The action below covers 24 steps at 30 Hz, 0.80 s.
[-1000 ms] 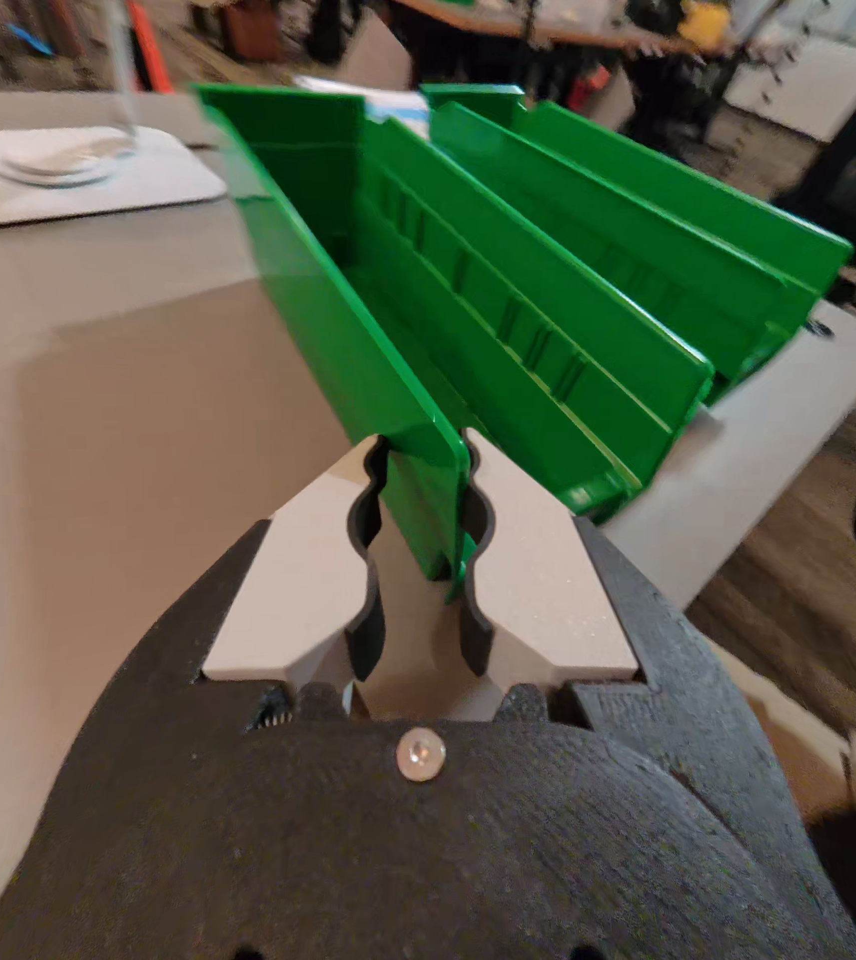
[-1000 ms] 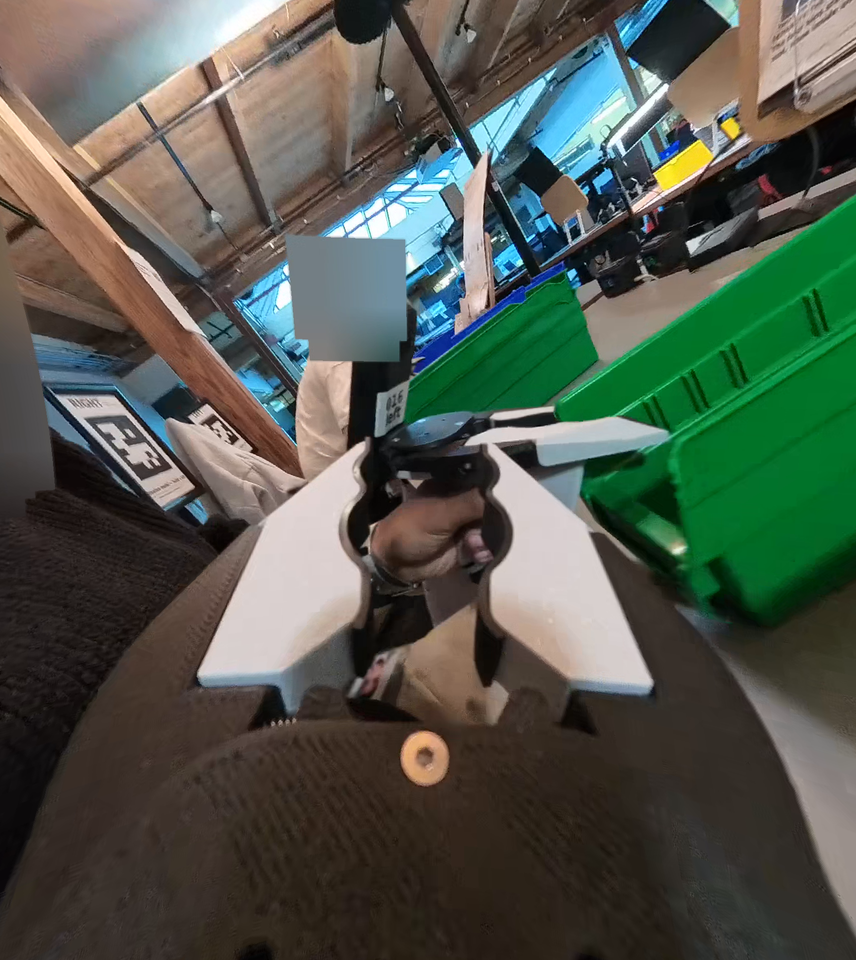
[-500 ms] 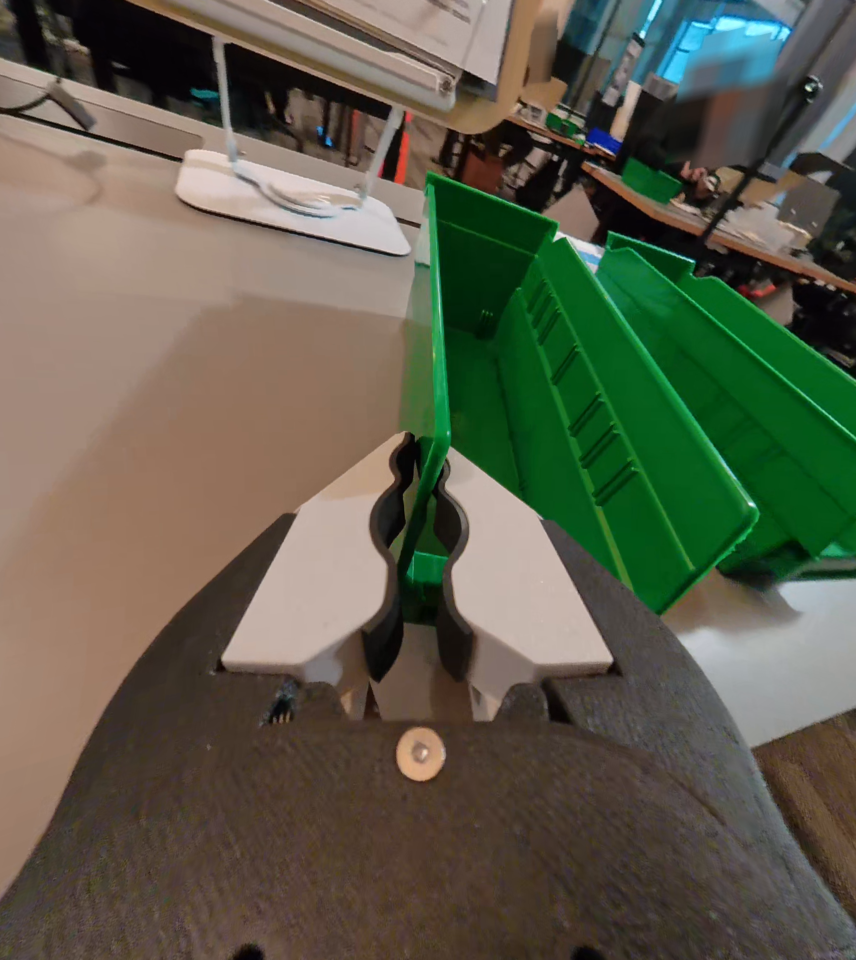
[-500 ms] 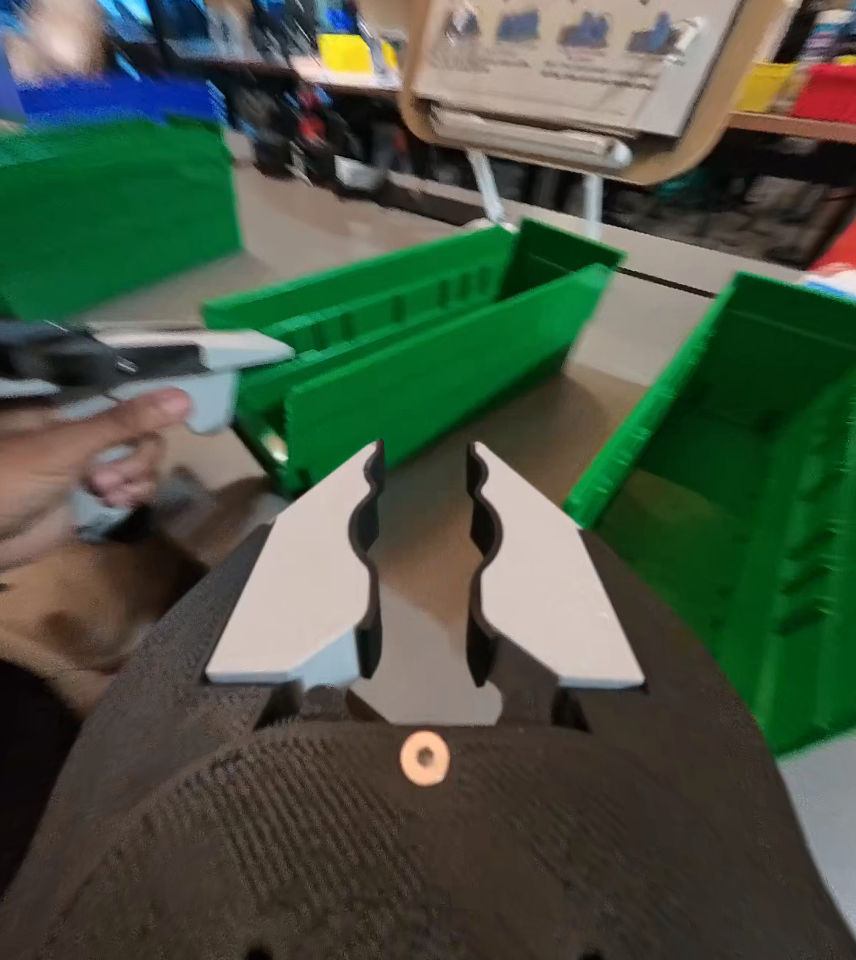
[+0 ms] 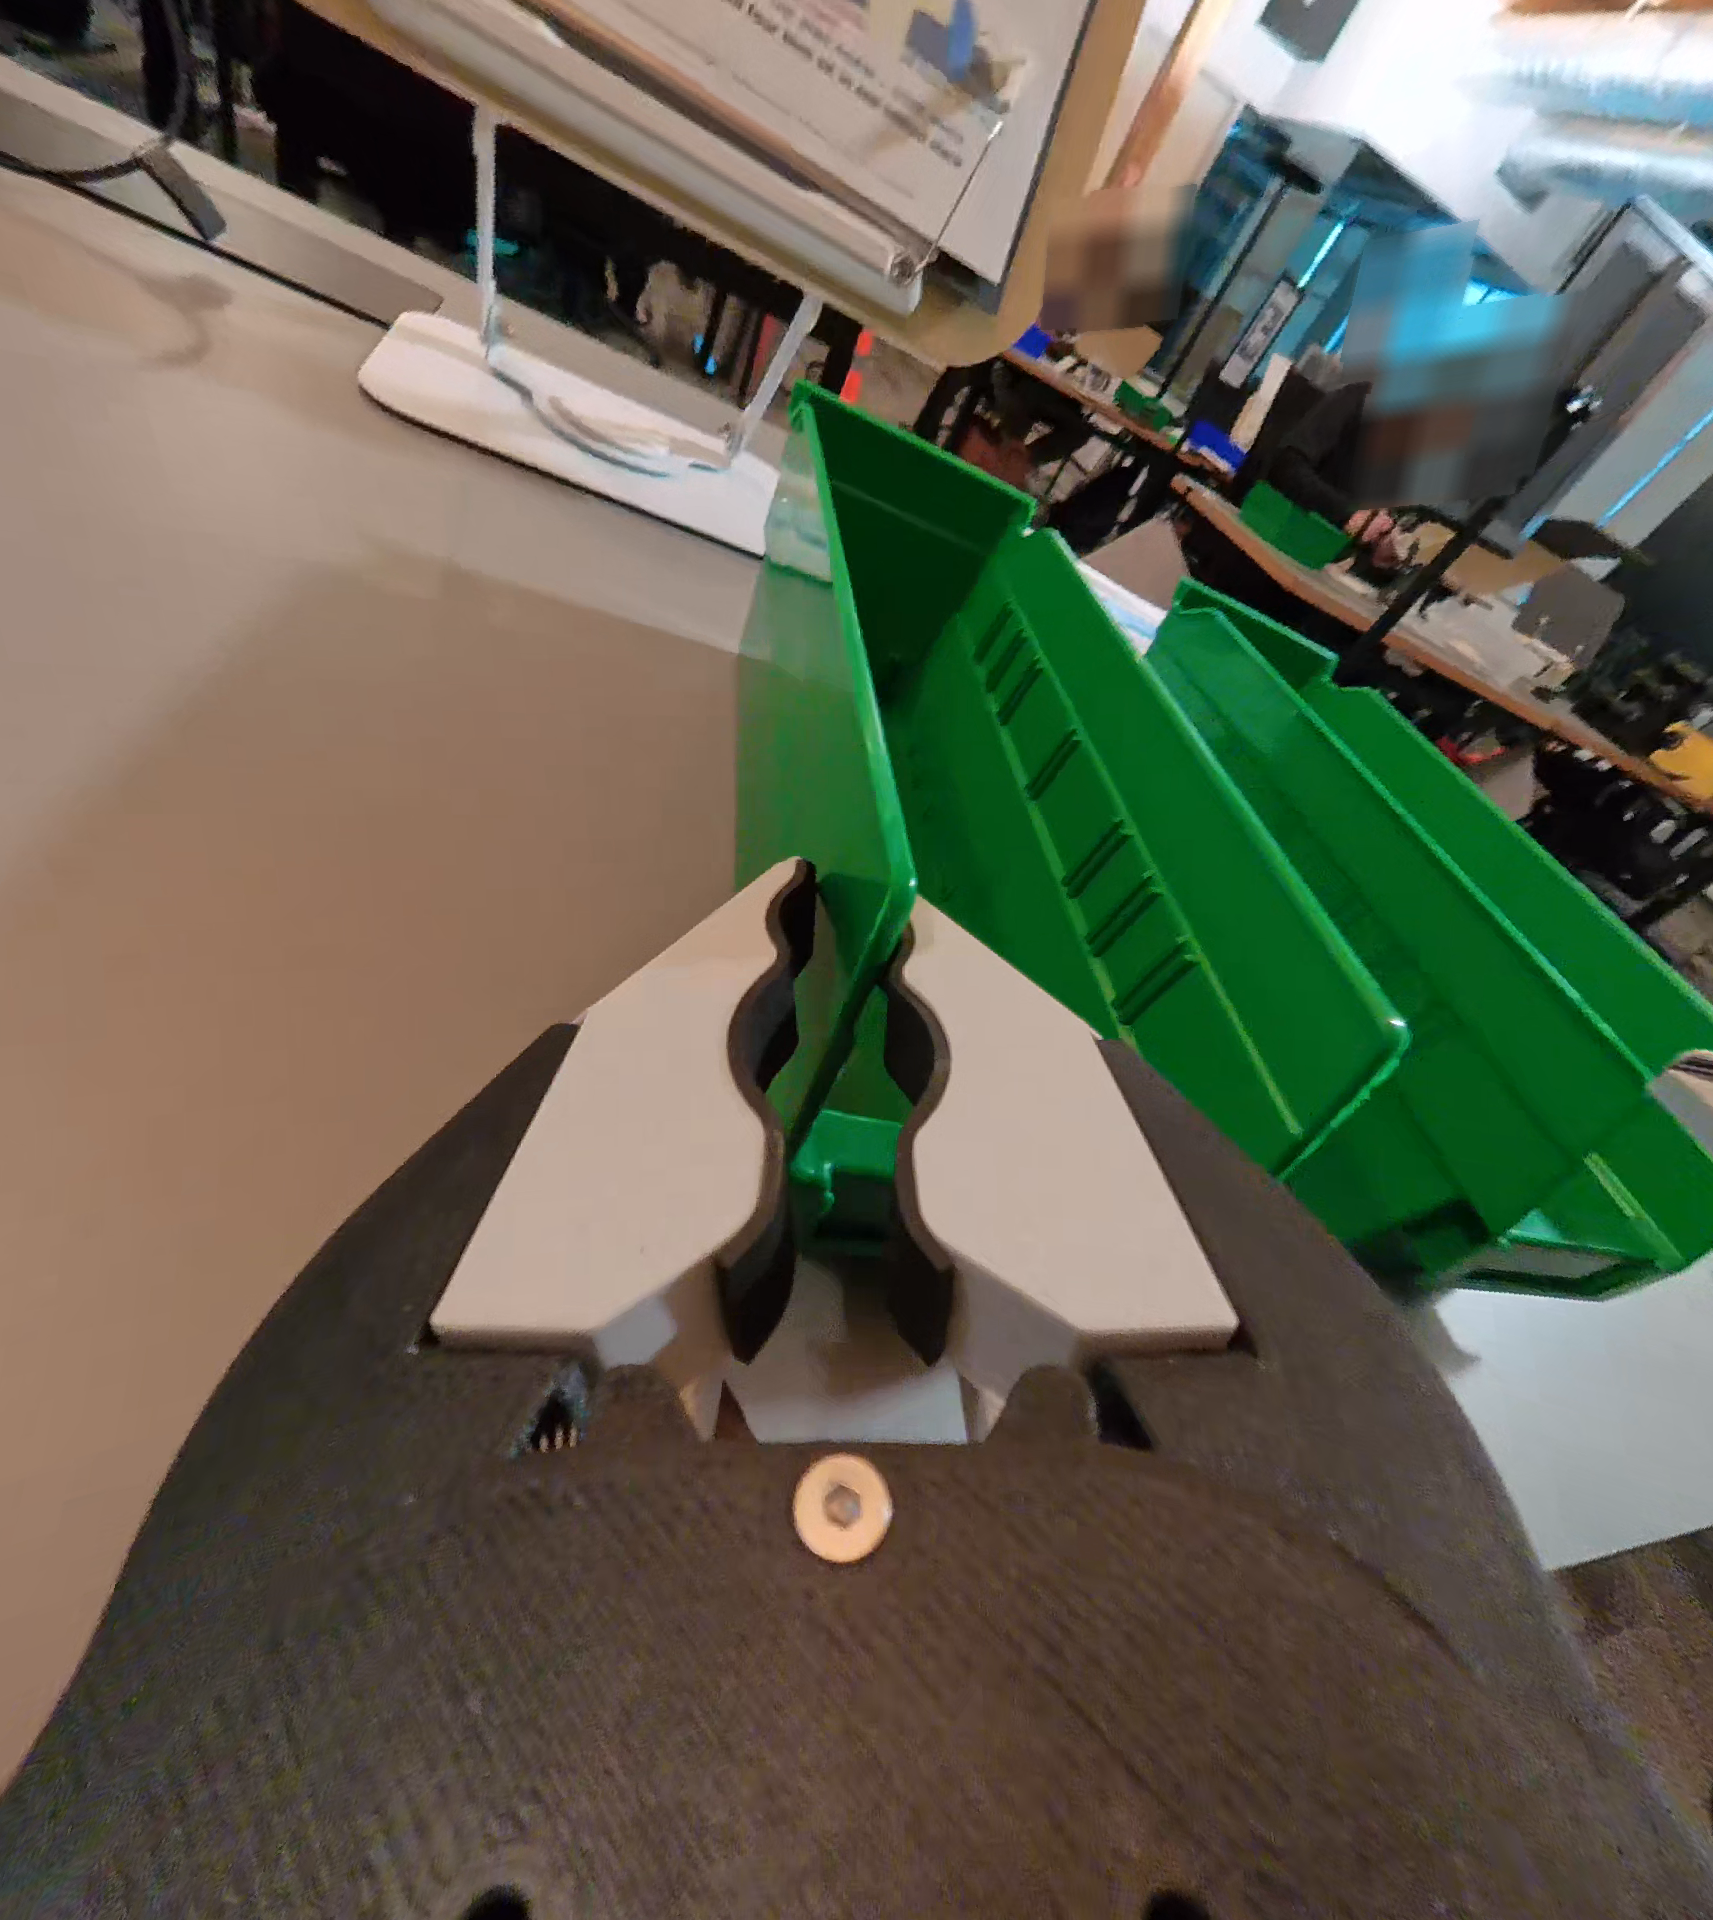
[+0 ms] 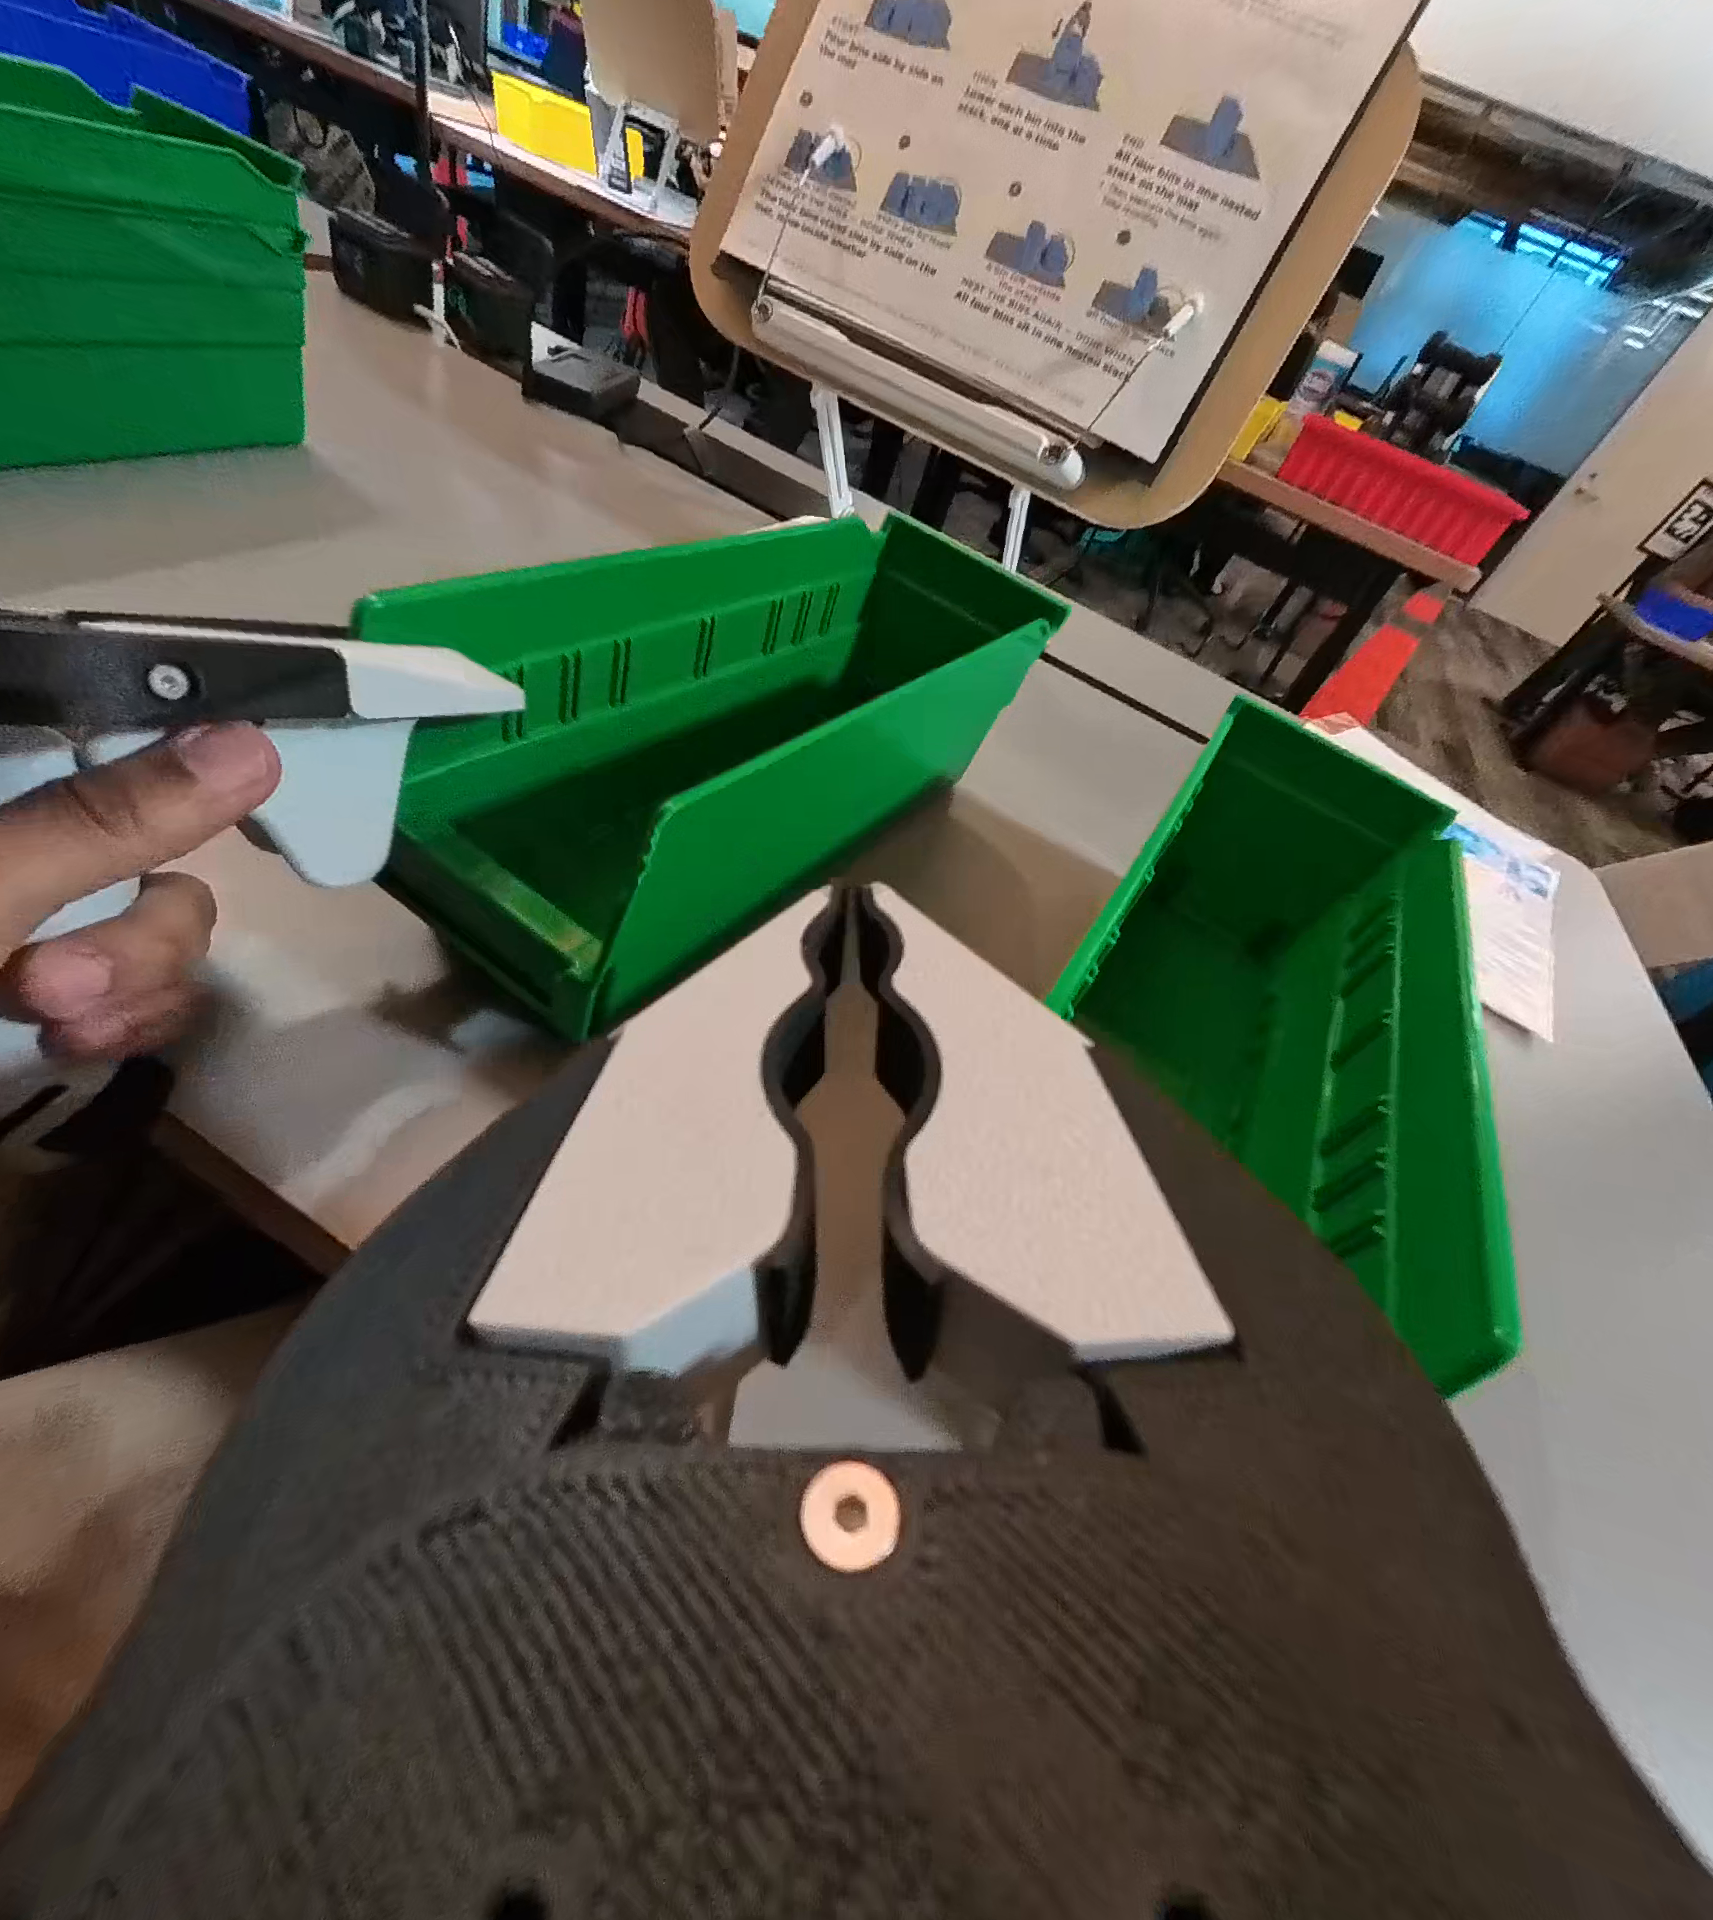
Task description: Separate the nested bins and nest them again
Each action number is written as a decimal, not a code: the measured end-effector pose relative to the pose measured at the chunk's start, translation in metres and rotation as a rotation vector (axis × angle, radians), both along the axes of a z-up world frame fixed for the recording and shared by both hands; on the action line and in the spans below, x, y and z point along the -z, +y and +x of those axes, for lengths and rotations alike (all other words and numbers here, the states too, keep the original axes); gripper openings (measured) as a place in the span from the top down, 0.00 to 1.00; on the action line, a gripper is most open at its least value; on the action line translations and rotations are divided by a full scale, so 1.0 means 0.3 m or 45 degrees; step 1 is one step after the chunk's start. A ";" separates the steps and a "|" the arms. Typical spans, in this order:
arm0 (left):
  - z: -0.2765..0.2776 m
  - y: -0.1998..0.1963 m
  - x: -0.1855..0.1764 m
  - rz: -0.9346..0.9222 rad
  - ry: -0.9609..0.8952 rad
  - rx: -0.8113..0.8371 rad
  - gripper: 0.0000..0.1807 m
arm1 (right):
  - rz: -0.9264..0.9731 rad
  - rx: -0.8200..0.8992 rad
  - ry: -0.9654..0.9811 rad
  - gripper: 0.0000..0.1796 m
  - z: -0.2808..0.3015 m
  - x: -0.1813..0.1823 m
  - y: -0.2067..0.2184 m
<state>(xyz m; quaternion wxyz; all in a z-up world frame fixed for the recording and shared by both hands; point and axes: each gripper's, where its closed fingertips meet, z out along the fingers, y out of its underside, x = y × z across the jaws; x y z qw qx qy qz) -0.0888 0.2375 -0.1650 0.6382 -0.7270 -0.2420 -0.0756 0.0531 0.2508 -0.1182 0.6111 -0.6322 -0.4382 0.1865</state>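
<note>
Left gripper [image 5: 857,914] clamps the near green bin's [image 5: 1122,862] side wall; right gripper [image 6: 854,904], fingers pressed together and empty, hovers between both bins.

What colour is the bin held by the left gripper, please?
Green; the bin shows best in the left wrist view, its wall between the left gripper's fingers.

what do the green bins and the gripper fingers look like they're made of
Green bins: likely moulded hard plastic, glossy; thin stiff walls with moulded slots, and the side wall catches light in the left wrist view. Left gripper fingers: matte pale grey, faintly grainy, probably printed plastic, on a ridged black body that looks printed too.
</note>
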 end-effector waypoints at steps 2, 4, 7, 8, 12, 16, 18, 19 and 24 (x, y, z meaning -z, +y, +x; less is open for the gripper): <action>0.025 -0.001 0.000 0.014 -0.030 0.066 0.84 | -0.027 -0.047 0.016 0.99 -0.011 -0.010 -0.029; 0.050 -0.007 0.019 0.007 -0.054 0.152 0.78 | -0.080 -0.271 0.120 1.00 -0.042 -0.057 -0.127; 0.060 -0.031 0.080 -0.042 -0.127 0.188 0.84 | -0.075 -0.400 0.272 1.00 -0.038 -0.134 -0.189; 0.059 -0.035 0.079 -0.026 -0.147 0.185 0.86 | -0.052 -0.383 0.257 1.00 -0.036 -0.131 -0.183; 0.093 -0.032 0.090 -0.074 -0.054 0.228 0.92 | 0.059 -0.333 0.224 0.97 -0.047 -0.122 -0.173; 0.092 -0.044 0.081 -0.043 -0.020 0.193 0.93 | 0.286 -0.293 0.287 0.99 -0.032 -0.177 -0.196; 0.096 -0.039 0.081 -0.047 -0.059 0.231 0.92 | 0.381 -0.242 0.320 0.96 -0.017 -0.192 -0.197; 0.094 -0.037 0.081 -0.045 -0.072 0.235 0.93 | 0.399 -0.227 0.325 0.98 -0.016 -0.191 -0.197; 0.082 -0.055 0.085 -0.068 0.059 0.176 0.96 | 0.124 -0.298 0.383 0.94 -0.047 -0.159 -0.212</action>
